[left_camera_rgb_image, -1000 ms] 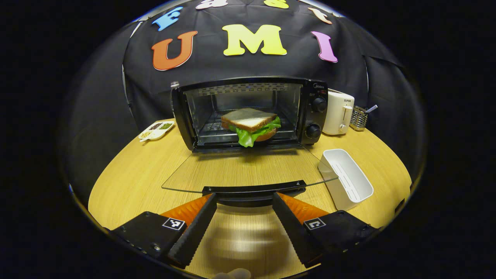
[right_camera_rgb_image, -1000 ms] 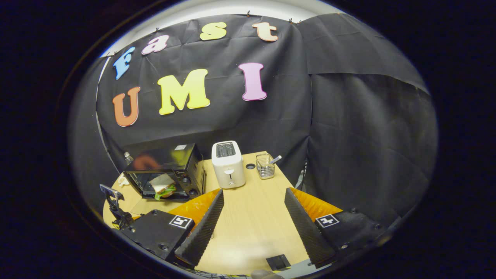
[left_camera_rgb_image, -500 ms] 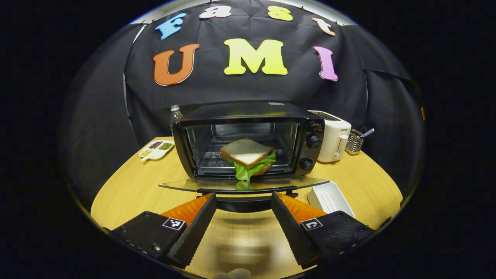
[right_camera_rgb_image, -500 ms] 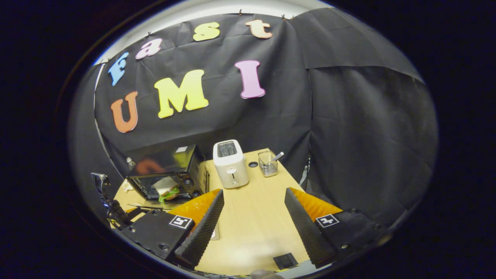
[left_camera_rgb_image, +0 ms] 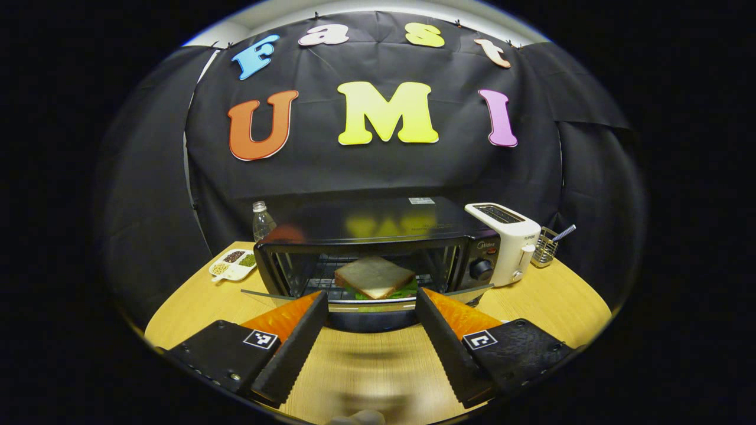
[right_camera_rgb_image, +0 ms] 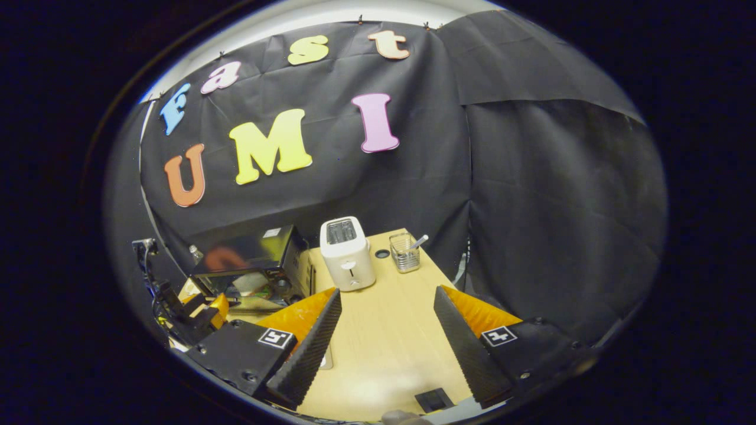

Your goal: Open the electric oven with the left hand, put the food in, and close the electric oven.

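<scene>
Table (left_camera_rgb_image: pixel 531 301): pale wood-grain top with a rounded edge, spread under and ahead of both your grippers.
Electric oven (left_camera_rgb_image: pixel 366 221): black glossy box straight ahead of your left gripper, wire rack inside, round knob on its right panel; in the right gripper view it sits ahead to the left (right_camera_rgb_image: pixel 248 251).
Oven door (left_camera_rgb_image: pixel 366 306): clear glass panel with a dark curved handle, partly raised, its handle lying between your left gripper's fingers.
Toaster (left_camera_rgb_image: pixel 508 239): white, smooth, boxy, just right of the oven; directly ahead of your right gripper (right_camera_rgb_image: pixel 347 254).
Sandwich (left_camera_rgb_image: pixel 373 276): square slice of bread over green lettuce, resting on the rack inside the oven.
Wire basket (right_camera_rgb_image: pixel 405 252): small metal mesh holder, right of the toaster.
Condiment tray (left_camera_rgb_image: pixel 232 264): white, divided, ahead to the left.
Bottle (left_camera_rgb_image: pixel 261 219): clear plastic, behind the oven's left corner.
Left gripper (left_camera_rgb_image: pixel 371 321): your fingers stand wide apart, either side of the handle; contact cannot be told.
Right gripper (right_camera_rgb_image: pixel 387 321): spread wide, holding nothing, above bare table.
</scene>
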A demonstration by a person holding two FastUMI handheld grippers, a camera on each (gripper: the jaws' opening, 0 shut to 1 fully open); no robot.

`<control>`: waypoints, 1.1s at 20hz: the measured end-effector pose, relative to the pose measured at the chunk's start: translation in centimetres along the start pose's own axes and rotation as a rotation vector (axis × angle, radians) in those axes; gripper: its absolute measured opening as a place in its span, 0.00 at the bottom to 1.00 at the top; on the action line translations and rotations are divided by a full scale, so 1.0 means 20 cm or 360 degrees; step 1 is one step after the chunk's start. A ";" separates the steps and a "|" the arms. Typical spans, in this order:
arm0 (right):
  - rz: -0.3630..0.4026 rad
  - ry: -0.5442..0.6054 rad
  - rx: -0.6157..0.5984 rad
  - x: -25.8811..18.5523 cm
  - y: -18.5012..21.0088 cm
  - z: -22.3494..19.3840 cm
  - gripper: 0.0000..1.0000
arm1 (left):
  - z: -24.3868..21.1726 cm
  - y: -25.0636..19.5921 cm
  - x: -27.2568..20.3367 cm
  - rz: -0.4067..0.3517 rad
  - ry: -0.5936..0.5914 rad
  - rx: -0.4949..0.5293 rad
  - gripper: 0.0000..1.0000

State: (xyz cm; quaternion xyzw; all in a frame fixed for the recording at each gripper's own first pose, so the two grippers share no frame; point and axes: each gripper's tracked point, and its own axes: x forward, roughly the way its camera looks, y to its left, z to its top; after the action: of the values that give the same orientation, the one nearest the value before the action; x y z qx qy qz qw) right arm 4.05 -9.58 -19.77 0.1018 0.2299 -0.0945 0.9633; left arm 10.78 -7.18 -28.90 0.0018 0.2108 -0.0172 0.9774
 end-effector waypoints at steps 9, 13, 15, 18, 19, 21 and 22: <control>-0.0006 -0.0001 -0.0008 0.05 0.00 0.04 1.00 | 0.17 0.04 0.24 0.0037 -0.0063 0.0000 0.97; -0.0013 -0.0006 -0.0020 0.04 0.00 0.06 1.00 | 0.20 0.05 0.25 0.0048 -0.0060 0.0011 0.88; -0.0002 -0.0023 -0.0032 0.03 0.02 0.08 1.00 | 0.22 0.06 0.22 0.0050 -0.0072 0.0007 0.95; 0.0051 -0.0091 -0.0063 -0.01 0.12 0.16 1.00 | 0.33 0.10 0.09 0.0051 -0.0139 -0.0003 0.96; 0.0081 -0.0131 -0.0075 -0.03 0.17 0.20 1.00 | 0.36 0.13 0.03 0.0054 -0.0171 -0.0010 0.96; 0.0128 -0.0197 -0.0117 -0.04 0.26 0.27 1.00 | 0.43 0.18 -0.09 0.0065 -0.0245 -0.0023 0.95; 0.0144 -0.0230 -0.0145 -0.06 0.30 0.31 1.00 | 0.47 0.21 -0.15 0.0080 -0.0264 -0.0016 0.95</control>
State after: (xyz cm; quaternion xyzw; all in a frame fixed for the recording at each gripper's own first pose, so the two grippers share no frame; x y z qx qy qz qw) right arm 6.97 -5.14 -12.90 0.0612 0.1591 -0.0474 0.9842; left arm 11.97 -3.01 -19.14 0.0007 0.1291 0.0084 0.9916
